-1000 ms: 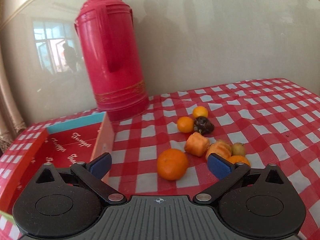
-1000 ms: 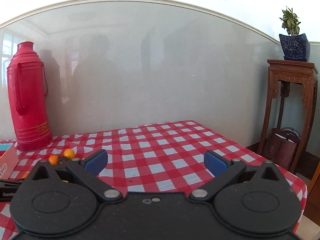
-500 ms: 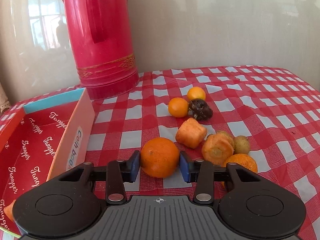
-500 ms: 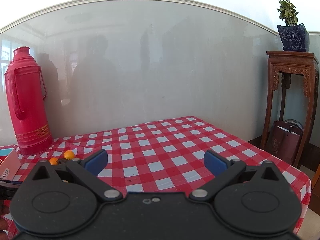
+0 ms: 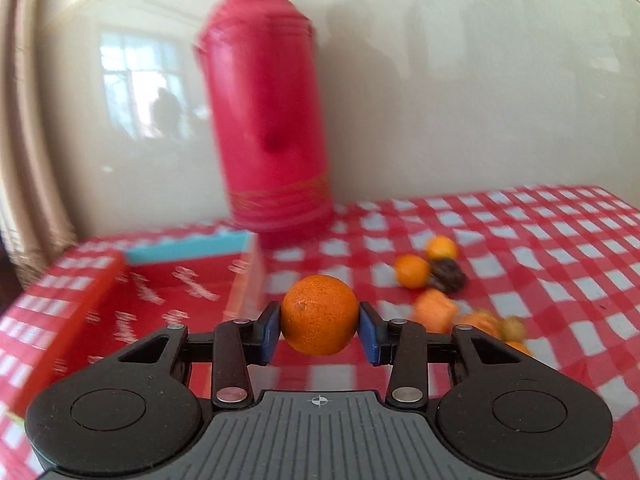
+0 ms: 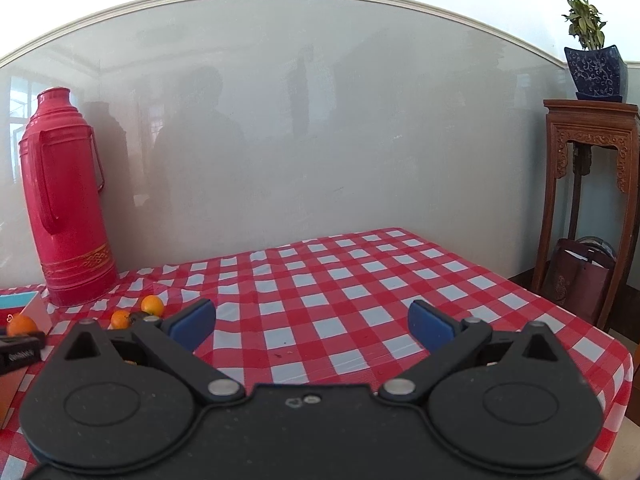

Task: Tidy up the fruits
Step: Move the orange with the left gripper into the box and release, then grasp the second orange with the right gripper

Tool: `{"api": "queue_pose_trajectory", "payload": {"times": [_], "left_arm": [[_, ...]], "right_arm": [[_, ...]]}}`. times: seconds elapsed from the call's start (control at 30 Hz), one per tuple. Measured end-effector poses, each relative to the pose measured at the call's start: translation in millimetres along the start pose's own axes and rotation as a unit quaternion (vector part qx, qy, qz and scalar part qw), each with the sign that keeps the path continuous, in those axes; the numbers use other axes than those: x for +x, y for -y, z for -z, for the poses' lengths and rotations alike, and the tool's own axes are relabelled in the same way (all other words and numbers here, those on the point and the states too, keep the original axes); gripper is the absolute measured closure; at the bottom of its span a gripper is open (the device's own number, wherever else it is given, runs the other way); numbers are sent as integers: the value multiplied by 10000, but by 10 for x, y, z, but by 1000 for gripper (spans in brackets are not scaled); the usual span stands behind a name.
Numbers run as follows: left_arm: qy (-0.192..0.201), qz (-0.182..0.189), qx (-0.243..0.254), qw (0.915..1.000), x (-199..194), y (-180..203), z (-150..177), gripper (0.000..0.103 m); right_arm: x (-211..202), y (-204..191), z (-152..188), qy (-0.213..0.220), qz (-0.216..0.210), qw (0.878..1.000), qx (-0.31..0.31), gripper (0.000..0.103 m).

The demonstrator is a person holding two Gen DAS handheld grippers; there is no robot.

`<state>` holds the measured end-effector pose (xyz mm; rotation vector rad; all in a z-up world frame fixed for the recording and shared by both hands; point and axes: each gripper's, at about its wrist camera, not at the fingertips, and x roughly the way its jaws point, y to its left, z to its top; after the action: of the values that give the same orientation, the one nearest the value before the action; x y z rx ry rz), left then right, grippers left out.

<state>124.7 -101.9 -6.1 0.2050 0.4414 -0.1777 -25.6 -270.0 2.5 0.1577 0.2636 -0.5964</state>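
My left gripper point(image 5: 319, 330) is shut on a large orange point(image 5: 319, 314) and holds it above the checked tablecloth, just right of an open red box point(image 5: 160, 292). The held orange also shows at the far left of the right wrist view point(image 6: 21, 325). Two small oranges point(image 5: 412, 271) point(image 5: 441, 248), a dark brown fruit point(image 5: 450, 276), carrot chunks point(image 5: 435, 311) and a small yellowish fruit point(image 5: 514, 329) lie on the cloth to the right. My right gripper point(image 6: 312, 322) is open and empty over the middle of the table.
A tall red thermos point(image 5: 270, 120) stands at the back by the wall, also in the right wrist view point(image 6: 66, 200). A carved wooden stand point(image 6: 588, 200) with a potted plant point(image 6: 594, 68) is beyond the table's right edge point(image 6: 580, 320).
My left gripper closed on the large orange and lifted it off the cloth, moving left toward the box. The right gripper stayed open and barely moved.
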Motion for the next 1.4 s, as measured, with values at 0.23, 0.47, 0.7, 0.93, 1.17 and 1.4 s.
{"api": "queue_pose_trajectory", "payload": {"times": [0.23,0.47,0.7,0.93,1.17,1.4], "left_arm": [[-73,-925,-560,9941,-19,-600,-1,62],[-832,-1521,-1174,9778,214,-1203,129,62],[-1040,-1577,-1604,9688,216,-1541,215,50],[-652,-1503,-1504,9750,-50,-1551,191,31],[-296,-1813,-1442,9723,-459,-1747,259,20],[-286,-2042,-1553,9661,-703,-1999,436,16]], "right_arm": [[7,-190,26,-45,-170,9997,-142,6],[-6,-453,47,-77,-414,9987,-289,6],[-16,-755,92,-133,-691,9960,-553,6],[24,-1002,137,-283,-993,9918,-752,6],[169,-1190,208,-773,-1286,9856,-776,7],[379,-1280,283,-1329,-1271,9808,-655,23]]}}
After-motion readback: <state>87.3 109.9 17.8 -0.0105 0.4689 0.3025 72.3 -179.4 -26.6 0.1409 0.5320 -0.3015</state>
